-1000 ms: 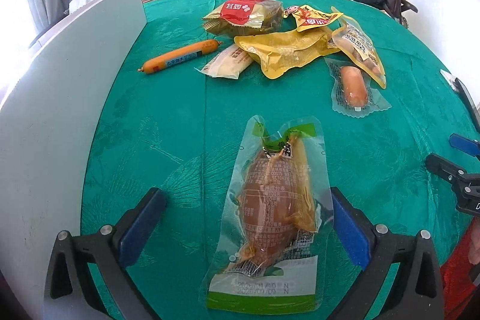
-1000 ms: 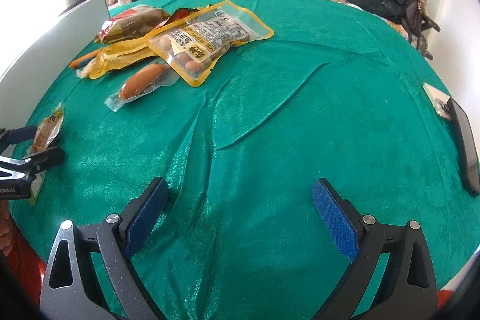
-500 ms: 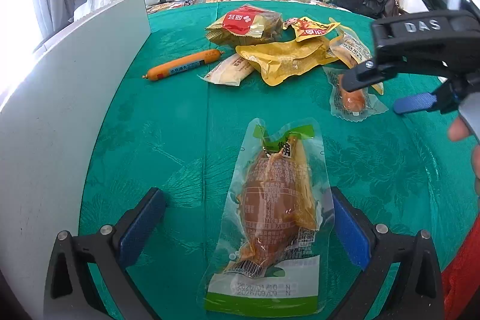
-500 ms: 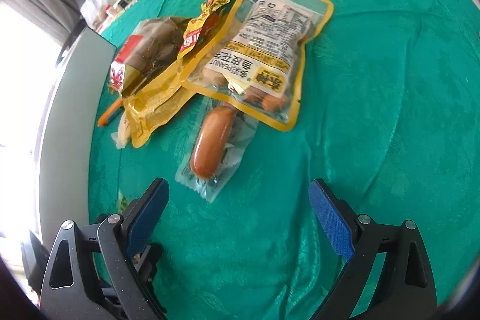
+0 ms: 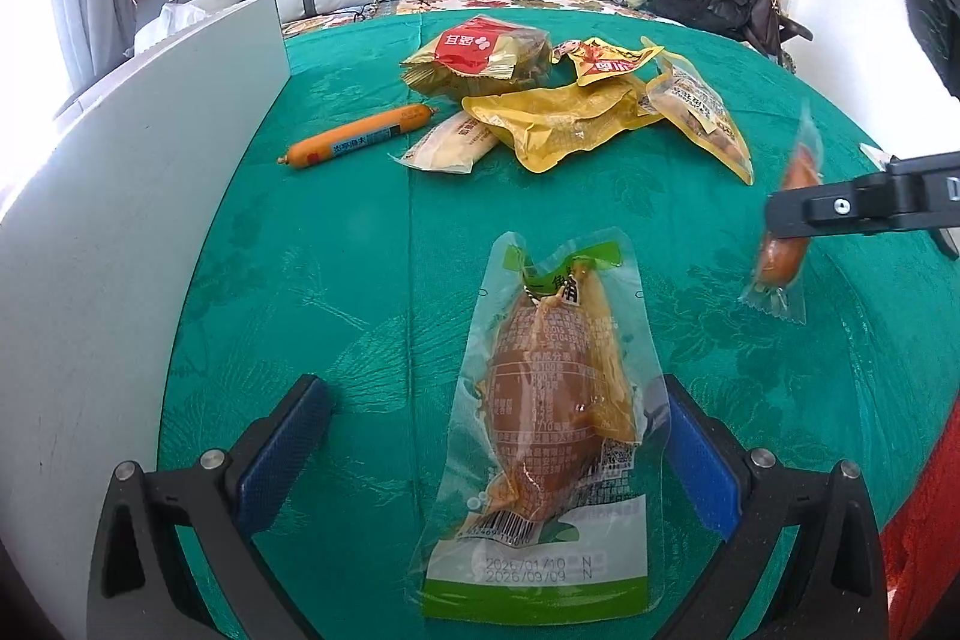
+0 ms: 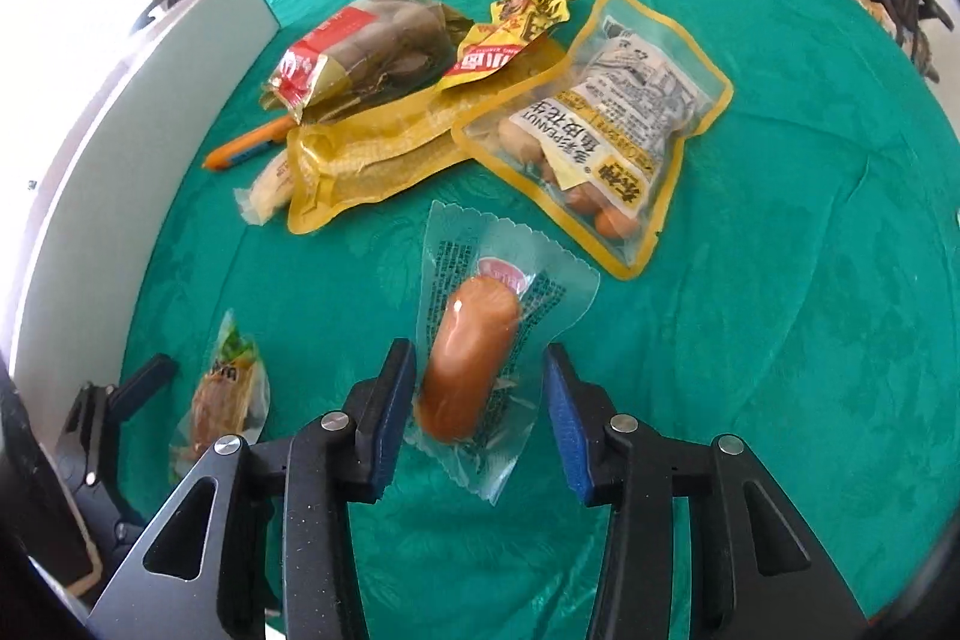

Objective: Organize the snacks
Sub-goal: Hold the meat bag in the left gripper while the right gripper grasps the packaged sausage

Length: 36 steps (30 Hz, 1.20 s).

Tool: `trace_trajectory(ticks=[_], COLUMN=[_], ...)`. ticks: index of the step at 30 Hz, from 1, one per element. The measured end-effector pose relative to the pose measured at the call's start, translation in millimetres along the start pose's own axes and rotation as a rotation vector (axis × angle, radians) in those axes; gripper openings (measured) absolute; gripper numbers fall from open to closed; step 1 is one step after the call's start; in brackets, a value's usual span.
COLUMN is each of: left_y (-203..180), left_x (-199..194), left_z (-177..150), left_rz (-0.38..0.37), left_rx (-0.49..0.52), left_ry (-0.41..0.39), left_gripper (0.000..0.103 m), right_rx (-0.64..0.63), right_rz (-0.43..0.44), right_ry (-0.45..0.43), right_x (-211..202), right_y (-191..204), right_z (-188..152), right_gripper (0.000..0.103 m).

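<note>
The right gripper (image 6: pixel 480 400) has just been closing its jaws around a short sausage in a clear wrapper (image 6: pixel 474 364); the left blue pad presses the sausage's side, while the right pad stands a little off the sausage with crinkled film between, so whether that side bites cannot be told. In the left wrist view the wrapped sausage (image 5: pixel 783 244) hangs clear of the green cloth (image 5: pixel 336 244) from those jaws, so it is gripped and lifted. Ahead of this gripper lie a yellow-edged peanut pouch (image 6: pixel 606 124), a flat yellow pouch (image 6: pixel 384 160), a small yellow sachet (image 6: pixel 510 34), a red-labelled bag (image 6: pixel 360 52), a pale bun packet (image 6: pixel 270 184) and an orange sausage stick (image 6: pixel 246 148). The left gripper (image 5: pixel 486 460) stands with its jaws wide apart, low over a green-labelled vacuum pack (image 5: pixel 552 400) that lies flat between the pads, its edge just beside the right pad. A white board (image 5: pixel 120 220) stands to this gripper's left.
</note>
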<state>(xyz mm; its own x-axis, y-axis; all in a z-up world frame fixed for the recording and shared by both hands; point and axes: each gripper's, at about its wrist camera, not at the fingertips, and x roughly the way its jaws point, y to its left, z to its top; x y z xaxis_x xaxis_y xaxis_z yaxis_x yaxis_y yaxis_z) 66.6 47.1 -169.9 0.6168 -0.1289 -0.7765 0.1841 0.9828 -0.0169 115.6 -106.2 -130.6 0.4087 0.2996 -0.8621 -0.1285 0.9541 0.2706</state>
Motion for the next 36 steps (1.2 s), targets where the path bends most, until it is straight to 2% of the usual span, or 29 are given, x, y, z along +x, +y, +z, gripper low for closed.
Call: trace_trajectory(ticks=[1,3,5,10,15,17,18,19,20,24,27,30,31,33,34,35,36], left_y=[0.5,0.6,0.7,2.5,1.8,2.1,2.3,2.6,2.5,3.0,2.4,1.1,0.5,-1.1,-1.8,-2.8,-3.7], left_x=[-0.1,-0.4,0.0,-1.5,-2.7,-3.2,-3.5,-3.8,-4.1,-3.7,-3.7,-4.1,-4.3,-4.9,-5.2,-5.7,-6.0], left_z=[0.3,0.0,0.0,-1.2,-3.2,-3.1,-3.0,-3.1,-3.6,-3.1,-3.1,-2.9,-2.8,-3.0,-3.3,-3.8,-4.2], left_rz=[-0.001,0.0,0.0,-0.011,-0.005,-0.009,-0.01,-0.011,-0.011,-0.009,-0.006,-0.005,-0.006,-0.01,-0.013,-0.016,-0.018], left_rx=[0.0,-0.002,-0.001,0.011,0.005,0.007,0.008,0.008,0.008,0.005,0.003,0.002,0.004,0.009,0.013,0.016,0.018], left_ry=[0.0,-0.001,0.0,0.005,0.006,0.011,0.012,0.012,0.011,0.009,0.013,0.023,0.026,0.028,0.028,0.027,0.026], left_gripper=[0.103,0.103,0.103,0.103,0.103,0.103,0.103,0.103,0.103,0.103,0.103,0.103,0.103,0.103,0.103,0.103,0.103], right_rx=[0.007,-0.015,-0.029,0.022,0.015,0.007,0.007,0.004,-0.002,-0.044,-0.144,-0.324,-0.389,-0.483,-0.491,-0.461,-0.412], right_rz=[0.01,0.001,-0.013,0.023,-0.004,-0.013,-0.017,-0.023,-0.033,-0.073,-0.081,-0.088,-0.091,-0.124,-0.116,-0.115,-0.114], right_ry=[-0.012,-0.028,-0.032,-0.014,0.043,0.054,0.06,0.061,0.057,0.073,0.076,0.076,0.092,0.152,0.14,0.141,0.144], right_x=[-9.4,-21.2,-27.6,-34.2,-31.3,-36.8,-40.1,-44.5,-49.2,-61.2,-60.2,-46.1,-37.3,-13.9,-11.9,-12.2,-14.6], right_y=[-6.1,-12.2,-17.0,-30.9,-39.2,-40.1,-41.0,-42.3,-43.3,-45.6,-34.9,-13.3,-7.4,-1.2,-2.5,-6.9,-13.2], right_z=[-7.6,-19.2,-27.7,-43.8,-69.0,-72.2,-72.8,-73.8,-74.7,-80.2,-76.4,-68.2,-67.2,-66.1,-64.5,-60.0,-54.4], right_gripper=[0.046,0.034,0.034,0.035,0.037,0.041,0.05,0.063,0.067,0.069,0.069,0.071,0.076,0.076,0.077,0.068,0.045])
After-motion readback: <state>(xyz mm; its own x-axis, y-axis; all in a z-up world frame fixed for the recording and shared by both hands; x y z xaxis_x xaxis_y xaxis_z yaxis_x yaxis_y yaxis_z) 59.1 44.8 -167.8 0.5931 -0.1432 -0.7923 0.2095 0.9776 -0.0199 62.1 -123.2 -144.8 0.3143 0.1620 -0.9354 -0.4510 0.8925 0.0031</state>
